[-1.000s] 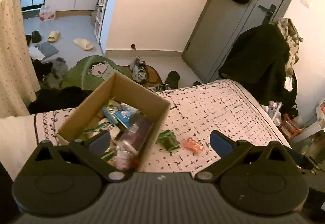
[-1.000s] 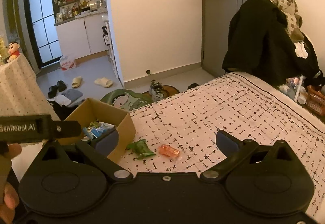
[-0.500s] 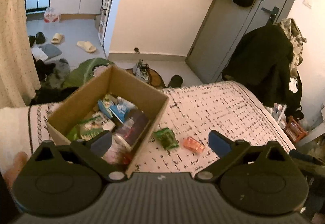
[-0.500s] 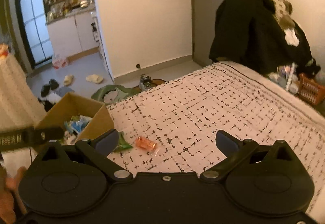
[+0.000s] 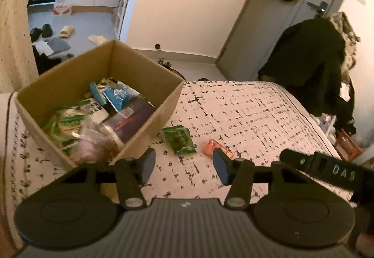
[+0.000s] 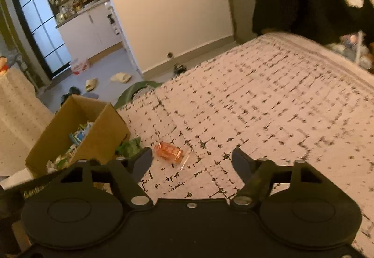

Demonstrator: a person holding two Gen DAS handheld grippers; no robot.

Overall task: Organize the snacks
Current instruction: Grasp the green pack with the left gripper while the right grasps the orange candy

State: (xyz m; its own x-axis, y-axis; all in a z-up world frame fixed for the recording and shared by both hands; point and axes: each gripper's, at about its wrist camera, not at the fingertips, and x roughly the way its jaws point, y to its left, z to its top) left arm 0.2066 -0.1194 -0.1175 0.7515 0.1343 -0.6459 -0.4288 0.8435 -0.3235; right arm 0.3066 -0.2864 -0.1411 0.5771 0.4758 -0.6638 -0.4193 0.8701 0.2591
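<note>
An open cardboard box (image 5: pixel 149 124) holding several snack packets stands on the patterned bed (image 5: pixel 245 117). A green packet (image 5: pixel 179 139) lies just right of the box, and an orange packet (image 5: pixel 211 147) lies right of that. My left gripper (image 5: pixel 184 165) is open and empty, hovering just short of both packets. In the right wrist view the box (image 6: pixel 102 138), the green packet (image 6: pixel 129 147) and the orange packet (image 6: pixel 168 151) show at lower left. My right gripper (image 6: pixel 192 162) is open and empty, just short and right of the orange packet.
The right gripper's body (image 5: pixel 327 171) reaches into the left wrist view at right. A chair piled with dark clothes (image 5: pixel 311 66) stands past the bed's far right corner. Shoes and slippers (image 5: pixel 66 32) lie on the floor beyond the bed.
Both grippers have dropped lower and closer to the bed and the two loose packets. Their jaws have narrowed but stay open. The right gripper swung so the box sits further left.
</note>
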